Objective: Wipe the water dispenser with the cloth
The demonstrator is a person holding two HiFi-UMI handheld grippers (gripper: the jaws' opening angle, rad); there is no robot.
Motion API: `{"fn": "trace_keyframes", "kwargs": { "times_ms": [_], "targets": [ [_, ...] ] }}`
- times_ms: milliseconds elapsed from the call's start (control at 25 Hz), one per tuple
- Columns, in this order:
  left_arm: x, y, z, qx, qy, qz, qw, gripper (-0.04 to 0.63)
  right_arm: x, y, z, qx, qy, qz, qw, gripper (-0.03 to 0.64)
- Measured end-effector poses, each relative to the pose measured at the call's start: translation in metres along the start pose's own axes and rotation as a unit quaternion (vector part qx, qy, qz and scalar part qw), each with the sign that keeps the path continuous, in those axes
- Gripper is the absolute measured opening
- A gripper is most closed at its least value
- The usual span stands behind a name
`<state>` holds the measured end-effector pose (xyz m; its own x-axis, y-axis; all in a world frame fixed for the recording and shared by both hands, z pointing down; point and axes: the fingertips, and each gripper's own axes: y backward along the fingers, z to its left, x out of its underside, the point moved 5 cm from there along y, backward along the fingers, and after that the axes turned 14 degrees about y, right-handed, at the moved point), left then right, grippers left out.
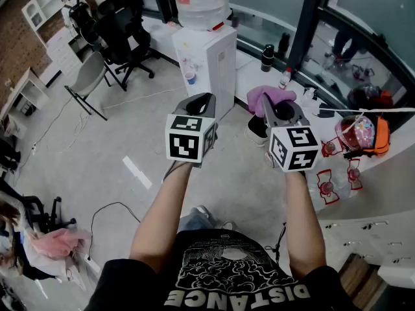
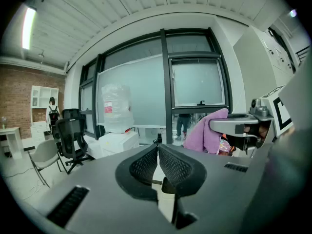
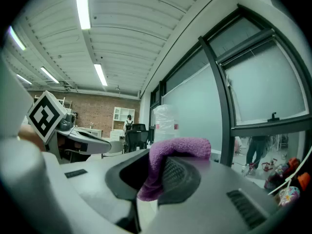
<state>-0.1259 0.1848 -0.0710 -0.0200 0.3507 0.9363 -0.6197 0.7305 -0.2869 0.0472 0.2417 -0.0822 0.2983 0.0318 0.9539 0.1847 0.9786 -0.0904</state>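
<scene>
The person holds both grippers out over the grey floor. The left gripper is pinched closed, its ribbed pads meeting at the tips with nothing between them. The right gripper is clamped on a folded purple terry cloth, which drapes over one pad.

In the head view the white box-shaped water dispenser stands at 12 o'clock, just beyond the left gripper and apart from both. A large clear plastic water bottle sits on top of it. A black swivel office chair stands at 10 o'clock, and a grey plastic chair is beside it. At 2 o'clock the white window-side counter carries a dark flask, with an orange bag further right.
</scene>
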Motion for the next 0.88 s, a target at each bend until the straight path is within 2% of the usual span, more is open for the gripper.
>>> {"fn": "trace_keyframes", "kwargs": {
  "times_ms": [440,880],
  "targets": [
    [-0.004,-0.039,0.013,0.007,0.000,-0.001,1.0000,0.032,0.016,-0.036,-0.013,-0.003,-0.001,0.011,1.000,0.046],
    [-0.028,-0.141,0.077,0.010,0.015,0.007,0.9998,0.032,0.029,-0.155,-0.042,-0.011,0.007,0.027,1.000,0.046]
  ]
}}
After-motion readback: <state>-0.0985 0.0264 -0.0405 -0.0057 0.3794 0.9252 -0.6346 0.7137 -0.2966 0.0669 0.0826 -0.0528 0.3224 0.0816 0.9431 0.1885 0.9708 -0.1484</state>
